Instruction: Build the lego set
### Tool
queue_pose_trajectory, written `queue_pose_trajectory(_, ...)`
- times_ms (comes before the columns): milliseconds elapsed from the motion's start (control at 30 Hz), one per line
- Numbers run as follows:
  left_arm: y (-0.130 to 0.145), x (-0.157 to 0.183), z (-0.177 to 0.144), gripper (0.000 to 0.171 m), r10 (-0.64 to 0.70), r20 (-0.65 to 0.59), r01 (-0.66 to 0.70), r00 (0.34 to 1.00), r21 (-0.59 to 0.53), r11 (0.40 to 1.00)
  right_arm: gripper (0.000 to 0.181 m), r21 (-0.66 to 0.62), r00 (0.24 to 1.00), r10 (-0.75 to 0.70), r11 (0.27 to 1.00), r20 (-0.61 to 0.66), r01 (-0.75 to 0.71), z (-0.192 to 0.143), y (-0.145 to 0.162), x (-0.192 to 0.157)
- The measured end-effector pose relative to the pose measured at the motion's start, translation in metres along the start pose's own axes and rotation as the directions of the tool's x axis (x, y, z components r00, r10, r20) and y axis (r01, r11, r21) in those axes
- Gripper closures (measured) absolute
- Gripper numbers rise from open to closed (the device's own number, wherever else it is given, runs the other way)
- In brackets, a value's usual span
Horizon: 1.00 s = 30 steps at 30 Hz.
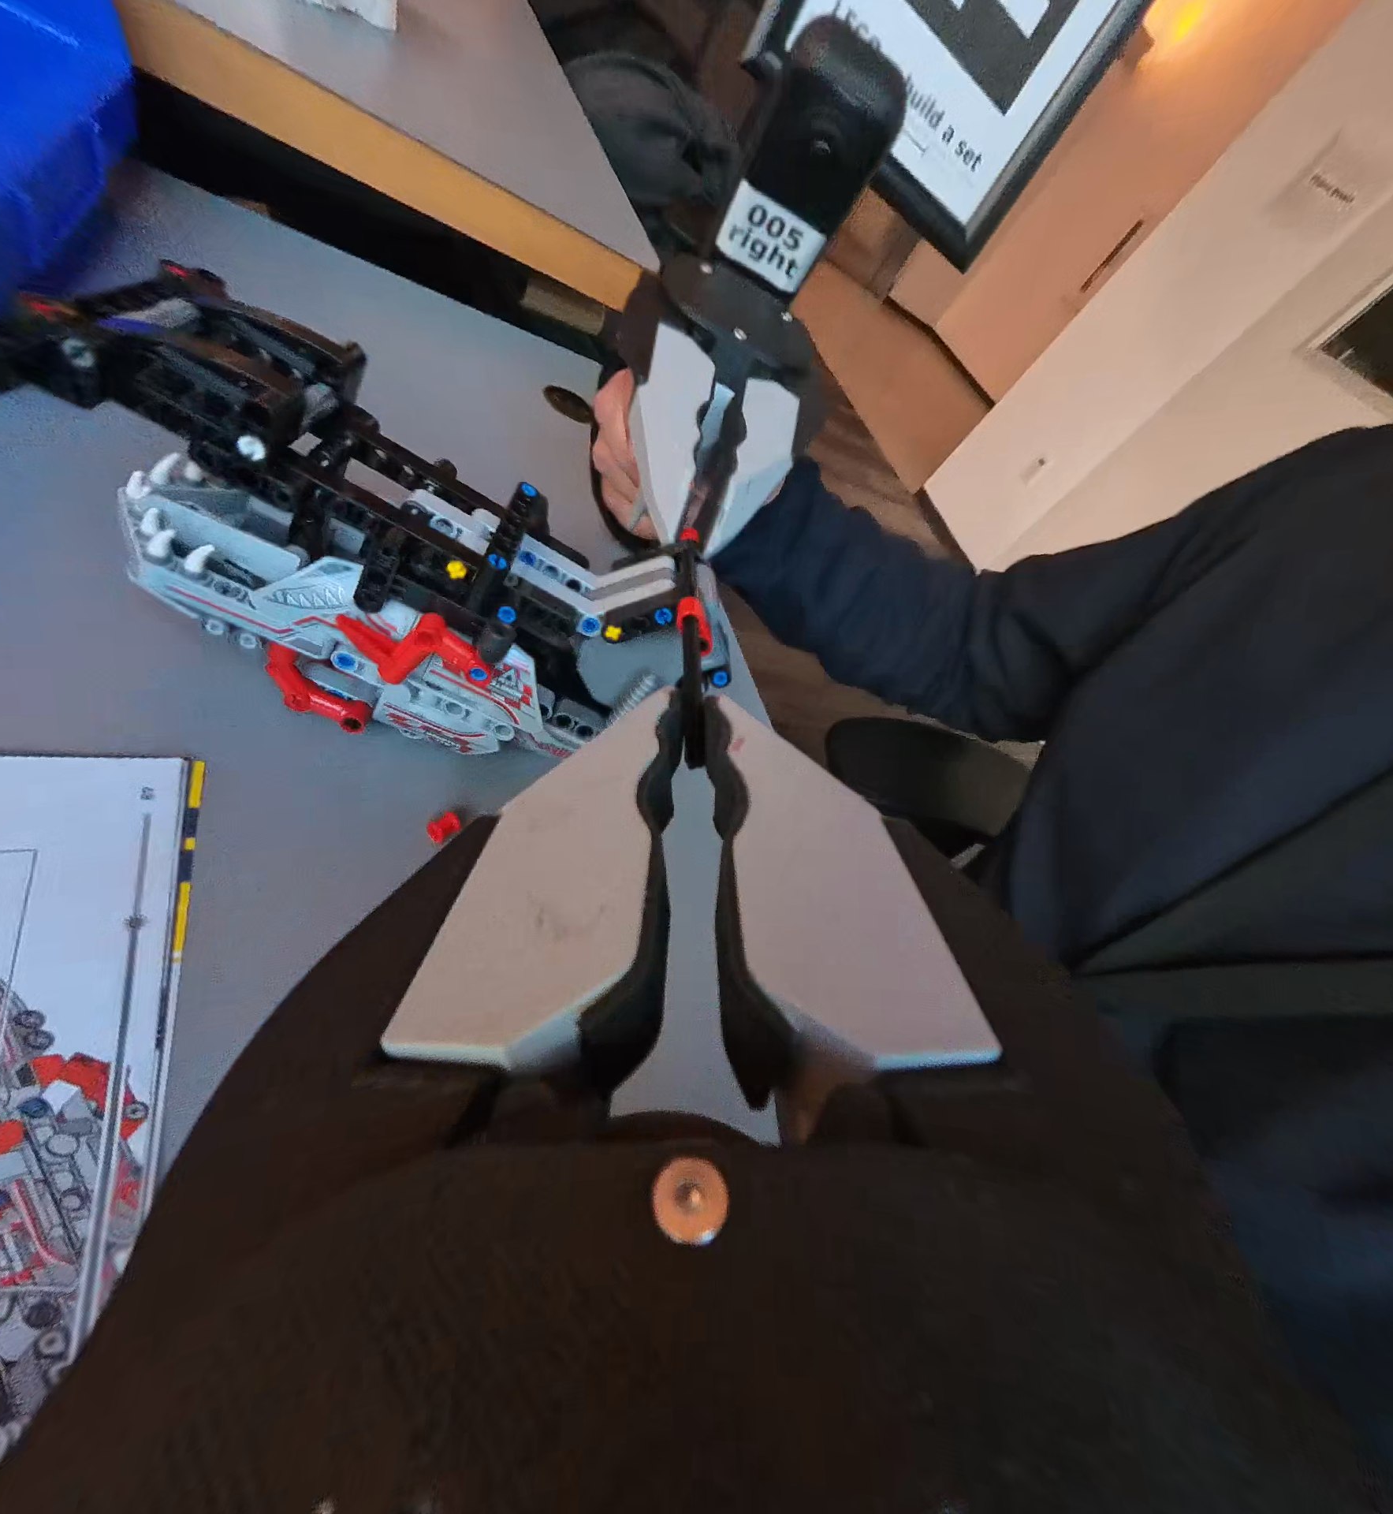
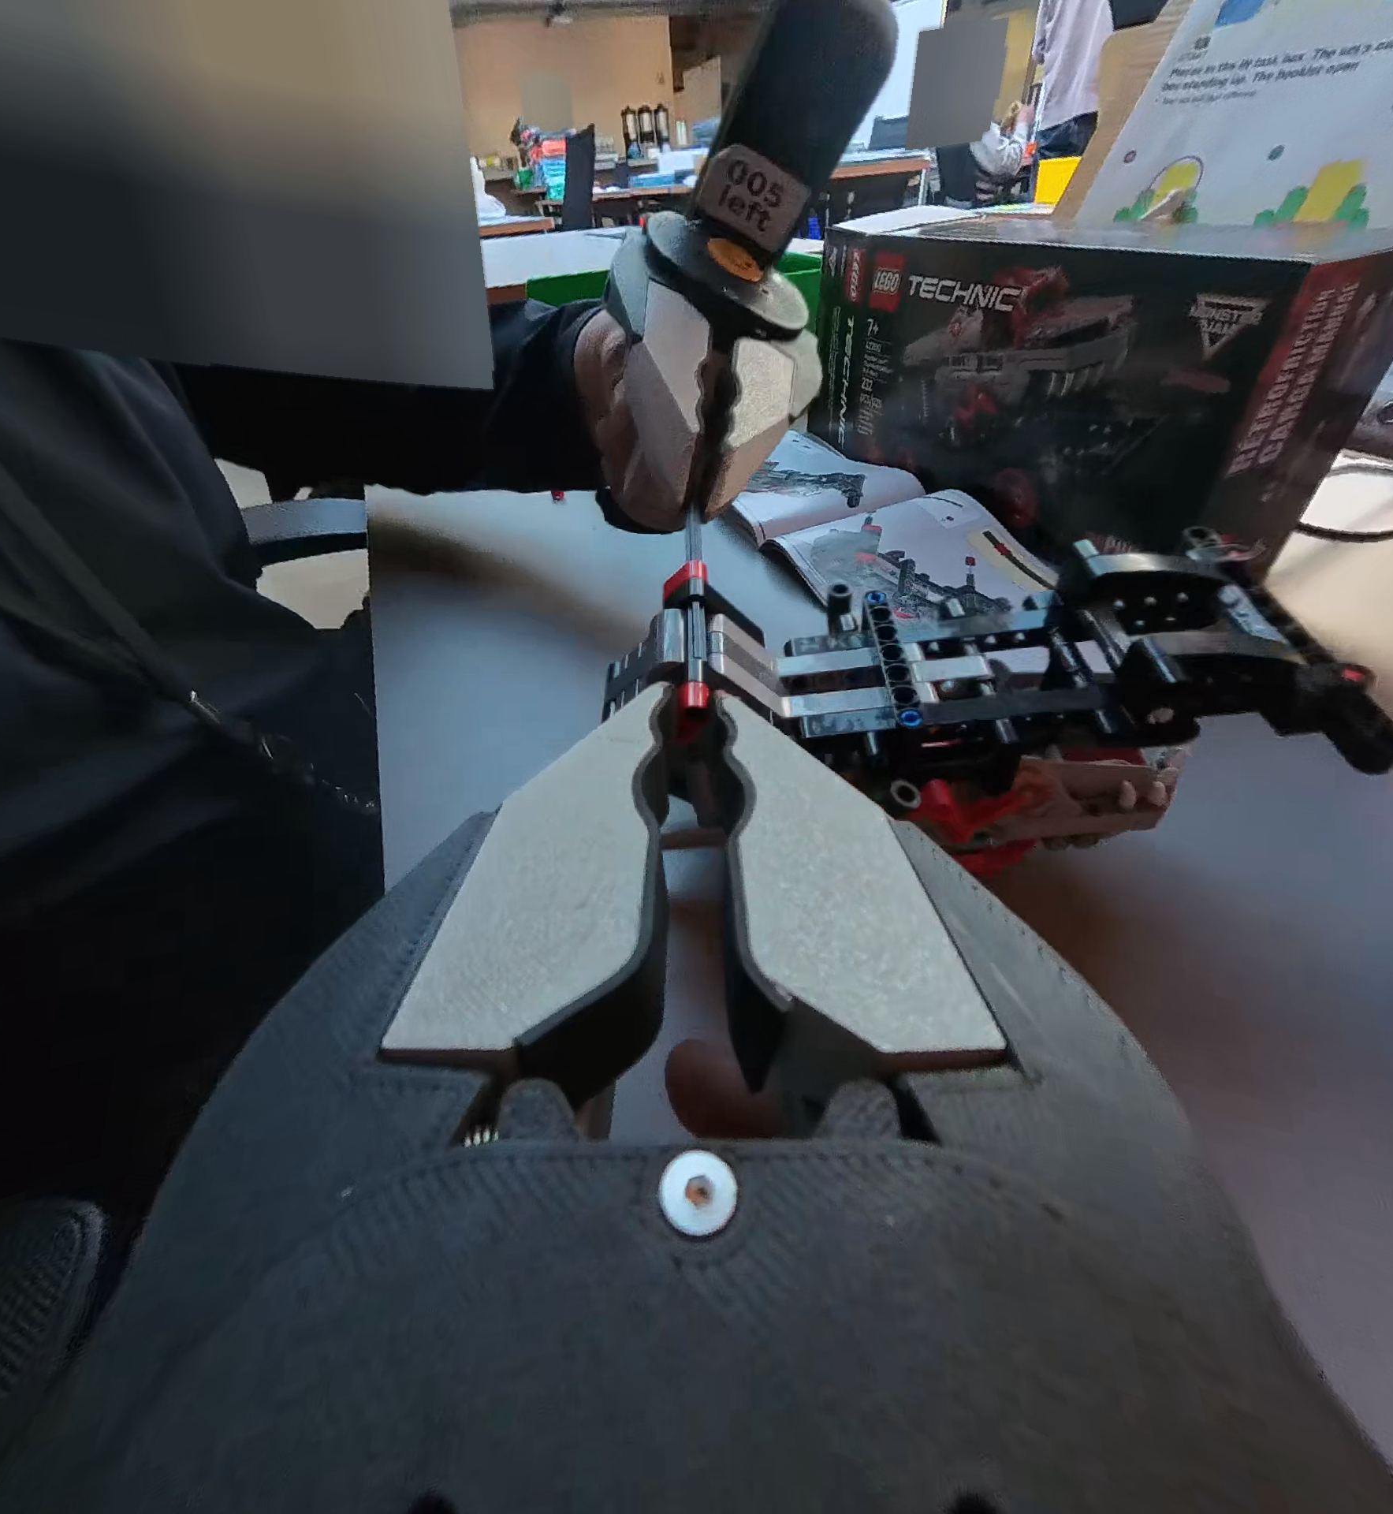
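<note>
A half-built lego model (image 1: 365, 573) of black, grey and red parts lies on the grey table (image 1: 37, 639). A black axle (image 1: 687, 655) with two red bushes (image 1: 693, 618) runs through the beams at the model's near end. My left gripper (image 1: 690, 725) is shut on one end of the axle. My right gripper (image 1: 693, 516) is shut on the other end, at a red bush. In the right wrist view my right gripper (image 2: 691, 711) pinches the red bush (image 2: 691, 706) on the axle (image 2: 694, 639), the left gripper (image 2: 699, 500) holds the far end, and the model (image 2: 1004, 680) extends to the right.
An open instruction booklet (image 1: 46, 1024) lies at the front left, with a loose red piece (image 1: 443, 826) beside it. A blue object (image 1: 21, 147) is at the far left. The set's box (image 2: 1086, 369) stands behind the model. A person's dark sleeve (image 1: 1086, 639) is on the right. Tip to tip, the grippers are about 8 centimeters apart. The blue object (image 1: 21, 147) sits 25 centimeters or so from the ends of my right fingers.
</note>
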<state>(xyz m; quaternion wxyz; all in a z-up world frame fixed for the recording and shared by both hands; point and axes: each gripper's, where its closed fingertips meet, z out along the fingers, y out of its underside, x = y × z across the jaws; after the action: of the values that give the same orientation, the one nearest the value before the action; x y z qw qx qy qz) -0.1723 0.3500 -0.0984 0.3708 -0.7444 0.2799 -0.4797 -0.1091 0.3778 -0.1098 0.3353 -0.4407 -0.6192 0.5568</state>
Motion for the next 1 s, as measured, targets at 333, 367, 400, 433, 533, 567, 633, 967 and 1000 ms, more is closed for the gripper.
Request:
queue_pose_trajectory(333, 0.018, -0.009, 0.01, 0.171, 0.751, 0.23, -0.637, 0.619, -0.413, 0.651, 0.178, -0.051, 0.997, 0.066, 0.997, 0.041, -0.064, -0.003, 0.008, 0.008)
queue_pose_trajectory(367, 0.02, -0.009, 0.011, 0.171, 0.745, 0.235, -0.632, 0.624, -0.41, 0.658, 0.179, -0.055, 0.999, 0.039, 0.998, 0.038, -0.037, -0.003, 0.008, 0.008)
queue_pose_trajectory(400, 0.021, -0.009, 0.012, 0.171, 0.714, 0.246, -0.608, 0.656, -0.389, 0.692, 0.178, -0.06, 0.999, 0.001, 0.998, 0.032, 0.001, -0.003, 0.009, 0.007)
queue_pose_trajectory(433, 0.022, -0.01, 0.011, 0.171, 0.665, 0.26, -0.569, 0.7, -0.359, 0.739, 0.178, -0.064, 0.999, -0.039, 0.997, 0.029, 0.041, -0.002, 0.009, 0.006)
queue_pose_trajectory(533, 0.024, -0.008, 0.011, 0.171, 0.534, 0.245, -0.464, 0.809, -0.292, 0.836, 0.179, -0.064, 0.994, -0.098, 0.993, 0.052, 0.101, 0.0, 0.009, 0.001)
queue_pose_trajectory(567, 0.026, -0.008, 0.011, 0.171, 0.528, 0.236, -0.455, 0.816, -0.301, 0.838, 0.179, -0.063, 0.993, -0.103, 0.992, 0.057, 0.106, 0.0, 0.009, 0.001)
queue_pose_trajectory(633, 0.026, -0.007, 0.012, 0.171, 0.536, 0.234, -0.456, 0.812, -0.319, 0.831, 0.179, -0.073, 0.988, -0.14, 0.987, 0.063, 0.145, -0.001, 0.011, 0.0)
queue_pose_trajectory(967, 0.027, 0.01, 0.018, 0.171, -0.122, 0.083, 0.145, 0.989, -0.381, 0.913, 0.178, -0.178, 0.897, -0.433, 0.879, 0.092, 0.442, -0.007, 0.013, -0.012)
queue_pose_trajectory(1000, 0.022, 0.009, 0.018, 0.171, -0.105, 0.091, 0.132, 0.99, -0.383, 0.914, 0.178, -0.182, 0.895, -0.435, 0.877, 0.093, 0.445, -0.009, 0.013, -0.011)
